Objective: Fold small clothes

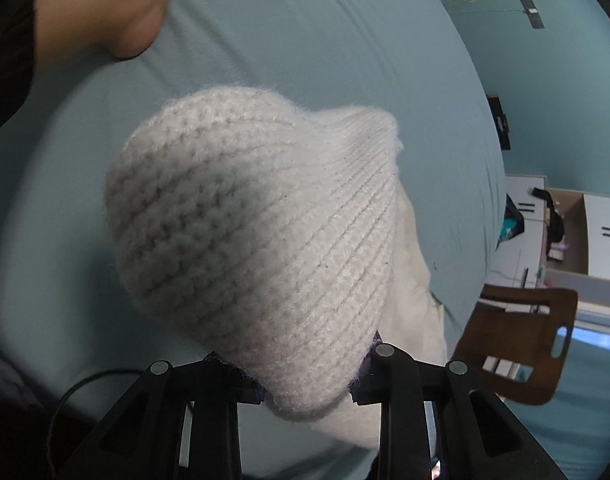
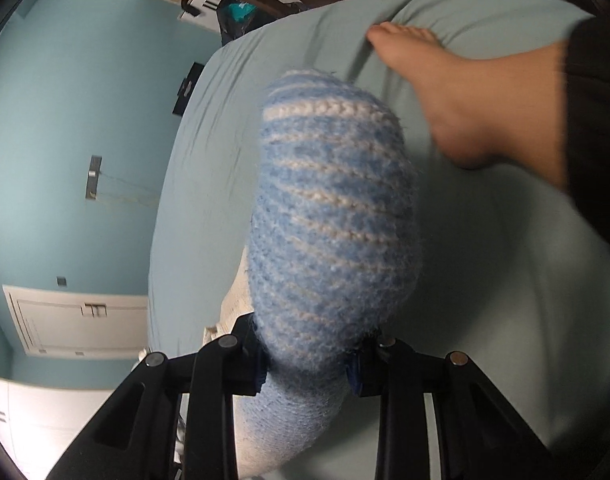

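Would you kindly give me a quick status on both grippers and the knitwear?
Left gripper shut on white knit piece. Right gripper shut on blue-striped knit piece. Both lifted above bed sheet. Bare foot on sheet nearby.

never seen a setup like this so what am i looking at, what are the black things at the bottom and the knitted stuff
The black parts are two hand-held grippers, each carrying a camera that looks along its fingers. In the left wrist view, the left gripper pinches a white knitted piece. In the right wrist view, the right gripper pinches a blue and white striped knitted piece. Below lies a bed with a light blue sheet, and a person's bare foot rests on it.
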The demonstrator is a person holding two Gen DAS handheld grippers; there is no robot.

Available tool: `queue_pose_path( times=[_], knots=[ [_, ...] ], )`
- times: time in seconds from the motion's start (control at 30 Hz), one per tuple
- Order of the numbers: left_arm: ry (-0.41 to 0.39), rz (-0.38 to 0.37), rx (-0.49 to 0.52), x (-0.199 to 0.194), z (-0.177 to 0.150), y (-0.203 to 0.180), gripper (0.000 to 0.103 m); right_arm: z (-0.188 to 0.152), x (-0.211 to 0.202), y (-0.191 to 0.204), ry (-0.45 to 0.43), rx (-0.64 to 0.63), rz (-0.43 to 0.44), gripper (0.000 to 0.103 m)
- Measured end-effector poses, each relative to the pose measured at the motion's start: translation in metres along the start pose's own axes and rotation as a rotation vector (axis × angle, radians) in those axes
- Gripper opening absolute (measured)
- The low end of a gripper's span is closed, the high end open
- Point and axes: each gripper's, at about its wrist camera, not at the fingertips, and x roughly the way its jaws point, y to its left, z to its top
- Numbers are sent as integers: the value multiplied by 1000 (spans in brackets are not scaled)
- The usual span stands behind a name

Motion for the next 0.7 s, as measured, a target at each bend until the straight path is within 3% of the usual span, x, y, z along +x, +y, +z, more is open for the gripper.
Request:
queue_pose_path(
  times=[0.17, 0.27, 0.3, 0.4, 0.5, 0.6, 0.7],
  knots=[
    [-10, 50, -16, -4, -13, -10, 27, -3, 9, 4, 33, 8, -42, 25],
    [-38, 66, -26, -13, -7, -17, 26, -2, 12, 24, 39, -2, -66, 26],
    [-54, 59, -32, -17, -2, -25, 26, -8, 5, 14, 39, 14, -61, 26],
    [-119, 3, -86, -17, 18, -54, 27, 5, 14, 30, 11, 157, -29, 27],
    [-149, -1, -120, -3, 42, -84, 27, 23, 35, 43, -12, 265, -10, 32],
    [-158, 29, -46, 24, 71, -117, 32, 53, 64, 58, -18, 270, 5, 44],
    [-131, 22, 39, 58, 102, -141, 49, 95, 115, 81, 42, 90, 17, 69]
  ],
)
